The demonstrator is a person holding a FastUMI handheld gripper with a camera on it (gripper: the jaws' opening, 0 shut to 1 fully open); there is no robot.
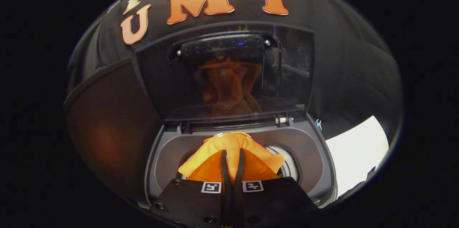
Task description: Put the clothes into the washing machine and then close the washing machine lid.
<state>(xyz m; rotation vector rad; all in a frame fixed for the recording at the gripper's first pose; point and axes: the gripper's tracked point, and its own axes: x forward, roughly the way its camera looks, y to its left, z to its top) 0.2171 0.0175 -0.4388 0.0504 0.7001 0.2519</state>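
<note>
Both my fingers [233,165] are pinching the orange cloth garment [233,145] nearly closed, hanging over the grey washing machine's round drum opening [287,165]; I am judging deeper lowering before release advisable; raised dark glass lid [229,77] is standing open beyond.

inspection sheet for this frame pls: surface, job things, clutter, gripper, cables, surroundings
Surface: washing machine top, grey, drum mouth open.
Job's things: orange garment held over the drum mouth; lid raised upright behind it, reflecting the orange cloth.
Clutter: nothing seen.
Grippers: gripper jaws close together, pinching a fold of the garment.
Cables: nothing seen.
Surroundings: black cloth wall behind; white panel beside the machine.
</note>
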